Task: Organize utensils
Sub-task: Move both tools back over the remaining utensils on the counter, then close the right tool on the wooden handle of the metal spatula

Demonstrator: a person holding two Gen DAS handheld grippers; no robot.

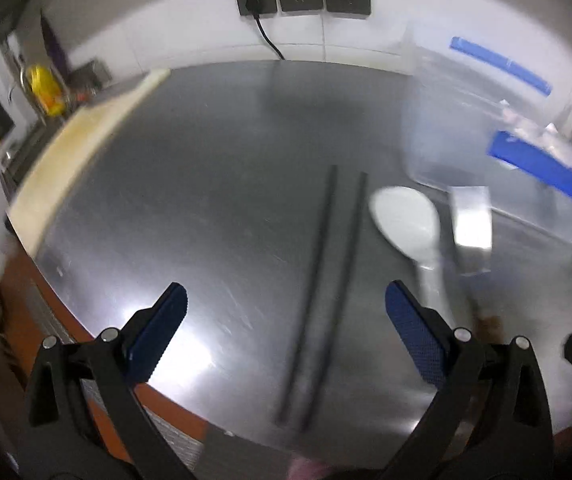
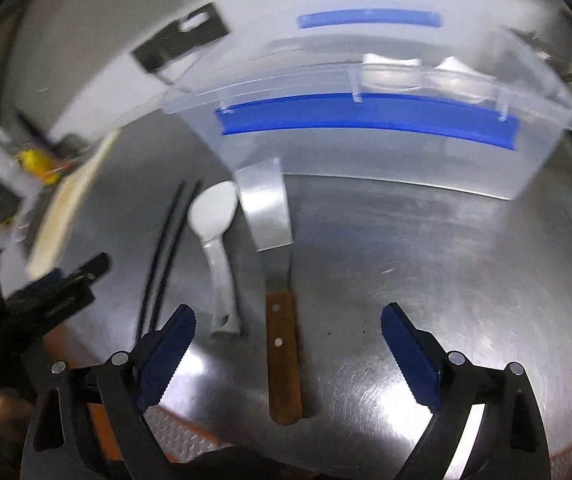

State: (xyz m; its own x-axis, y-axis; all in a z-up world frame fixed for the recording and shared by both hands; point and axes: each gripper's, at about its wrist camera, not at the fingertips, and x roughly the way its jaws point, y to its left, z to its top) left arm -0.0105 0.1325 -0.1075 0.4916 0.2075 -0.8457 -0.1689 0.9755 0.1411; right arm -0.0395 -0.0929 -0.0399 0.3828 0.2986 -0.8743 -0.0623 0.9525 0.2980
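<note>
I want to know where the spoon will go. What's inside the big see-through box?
The clear box looks mostly empty. A small tray hangs along its far rim with something white in it, too blurry to name. The blue strip hides part of the inside.

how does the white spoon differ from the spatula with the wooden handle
The white spoon is one pale piece with a rounded bowl; the spatula has a flat, shiny metal blade and a brown wooden handle. The spatula reaches nearer the camera than the spoon. Both lie flat on the steel counter, heads toward the clear box.
</note>
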